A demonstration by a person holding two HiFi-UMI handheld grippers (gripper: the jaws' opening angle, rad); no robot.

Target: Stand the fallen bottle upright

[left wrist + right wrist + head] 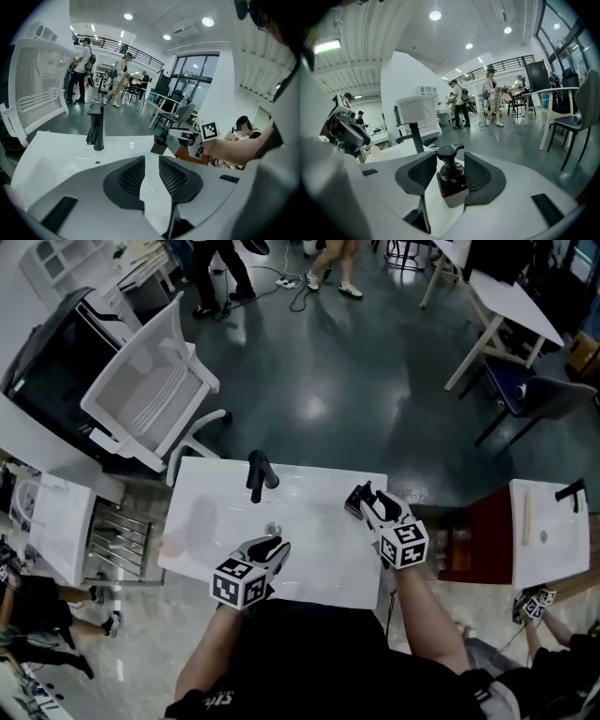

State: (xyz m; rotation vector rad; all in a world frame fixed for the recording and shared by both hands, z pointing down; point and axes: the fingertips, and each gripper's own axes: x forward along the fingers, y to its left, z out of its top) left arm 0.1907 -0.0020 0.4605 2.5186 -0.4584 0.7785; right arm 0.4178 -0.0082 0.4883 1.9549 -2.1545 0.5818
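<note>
A dark pump bottle (pixel 353 506) stands upright on the white sink top (pixel 211 521), near its right edge. My right gripper (pixel 362 497) reaches around it. In the right gripper view the bottle (pixel 451 178) sits between the two jaws, the left pad clearly apart from it, so this gripper is open. My left gripper (pixel 273 548) hovers over the front of the basin, its pads a narrow gap apart with nothing between them (pixel 151 164). From the left gripper view the bottle (pixel 160 142) shows upright at the far side.
A black faucet (pixel 259 474) rises at the back of the basin, with a drain (pixel 273 529) in the middle. A white chair (pixel 150 390) stands behind to the left. A second white sink (pixel 553 540) is at the right. People stand on the dark floor beyond.
</note>
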